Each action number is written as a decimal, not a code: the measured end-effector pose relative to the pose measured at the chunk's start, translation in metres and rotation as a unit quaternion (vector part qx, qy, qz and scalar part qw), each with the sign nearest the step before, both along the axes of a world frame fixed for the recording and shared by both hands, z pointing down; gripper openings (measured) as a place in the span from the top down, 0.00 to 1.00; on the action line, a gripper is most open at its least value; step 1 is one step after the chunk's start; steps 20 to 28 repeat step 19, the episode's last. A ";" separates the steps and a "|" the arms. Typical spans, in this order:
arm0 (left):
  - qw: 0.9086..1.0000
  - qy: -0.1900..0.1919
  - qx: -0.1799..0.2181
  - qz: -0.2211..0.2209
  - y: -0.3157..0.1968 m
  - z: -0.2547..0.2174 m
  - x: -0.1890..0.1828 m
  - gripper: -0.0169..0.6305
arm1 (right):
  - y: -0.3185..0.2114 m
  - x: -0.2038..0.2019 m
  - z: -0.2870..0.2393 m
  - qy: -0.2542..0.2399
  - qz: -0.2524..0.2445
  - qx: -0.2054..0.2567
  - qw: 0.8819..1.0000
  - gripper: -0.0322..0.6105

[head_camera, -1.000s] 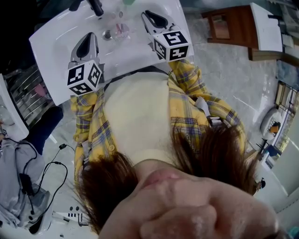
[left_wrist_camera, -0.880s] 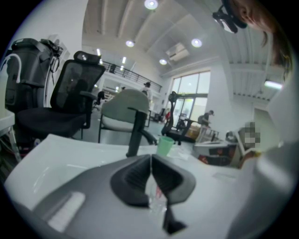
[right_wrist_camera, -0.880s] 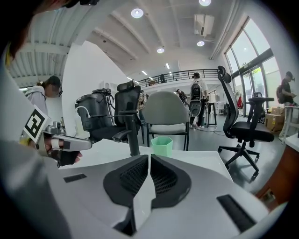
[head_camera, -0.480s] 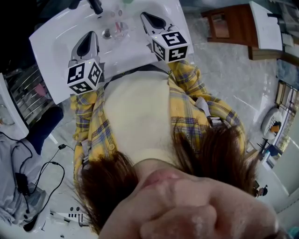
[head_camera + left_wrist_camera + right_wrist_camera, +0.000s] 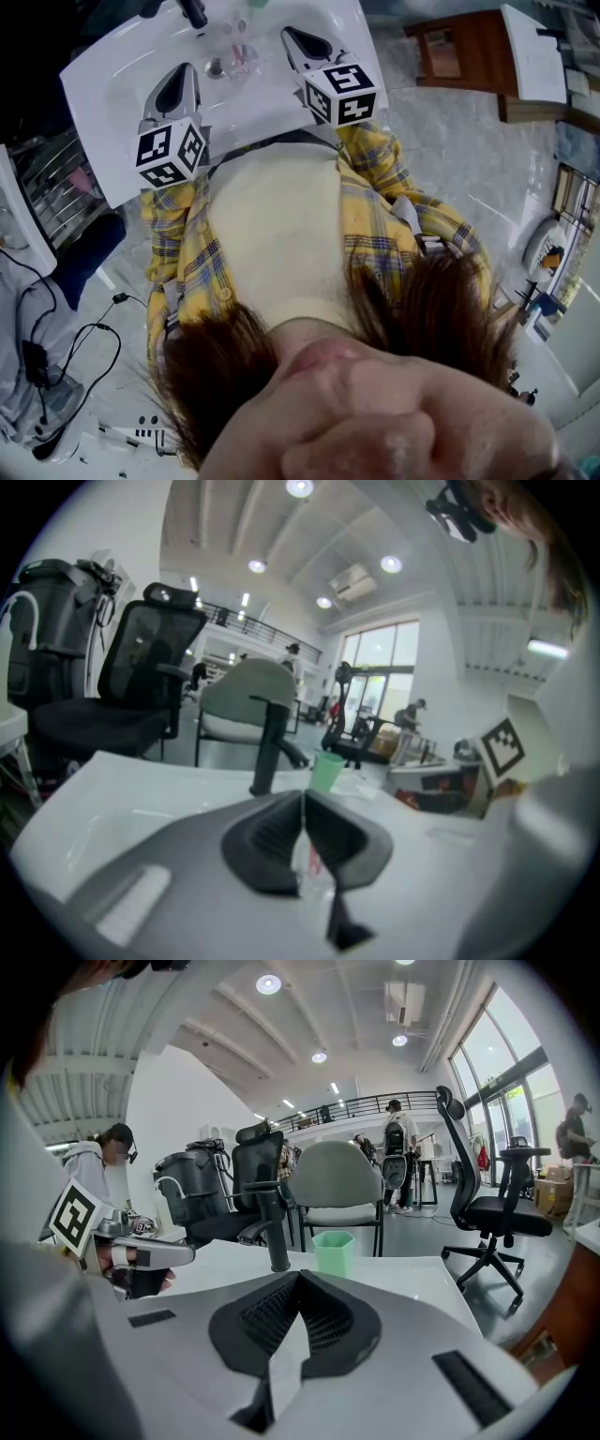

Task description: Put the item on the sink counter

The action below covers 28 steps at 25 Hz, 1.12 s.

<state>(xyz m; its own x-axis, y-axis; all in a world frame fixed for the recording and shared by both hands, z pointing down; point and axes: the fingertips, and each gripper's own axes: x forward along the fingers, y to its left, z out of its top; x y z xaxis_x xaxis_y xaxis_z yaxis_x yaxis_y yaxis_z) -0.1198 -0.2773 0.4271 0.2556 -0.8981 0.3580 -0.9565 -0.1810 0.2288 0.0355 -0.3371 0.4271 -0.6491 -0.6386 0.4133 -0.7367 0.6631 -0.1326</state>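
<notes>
Clear cup [image 5: 240, 59] stands in the sink [image 5: 112, 80], upper frame; left gripper [image 5: 180, 75] and right gripper [image 5: 294, 34] flank it, closed, empty, tilted slightly down.

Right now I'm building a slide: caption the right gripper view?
Shut right gripper faces a green cup and black faucet on the white sink counter.

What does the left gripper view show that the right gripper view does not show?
Only the left gripper view: a clear cup with something pink inside, low in the picture. Only the right gripper view: a hand holding the left gripper, and a black office chair at the right. Both: the black faucet, the green cup and the white sink counter.
</notes>
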 end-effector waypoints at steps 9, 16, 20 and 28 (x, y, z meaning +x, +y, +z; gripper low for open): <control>1.000 0.001 0.002 -0.003 0.000 -0.002 0.000 0.96 | 0.000 -0.004 0.000 0.004 -0.009 -0.002 1.000 0.93; 1.000 0.004 0.002 -0.003 -0.003 -0.001 0.000 0.96 | -0.002 -0.012 -0.002 0.007 -0.025 0.003 1.000 0.93; 1.000 0.004 0.003 -0.002 -0.004 -0.003 0.002 0.96 | -0.004 -0.013 -0.004 0.008 -0.029 0.005 1.000 0.93; 1.000 0.004 0.003 -0.002 -0.004 -0.003 0.002 0.96 | -0.004 -0.013 -0.004 0.008 -0.029 0.005 1.000 0.93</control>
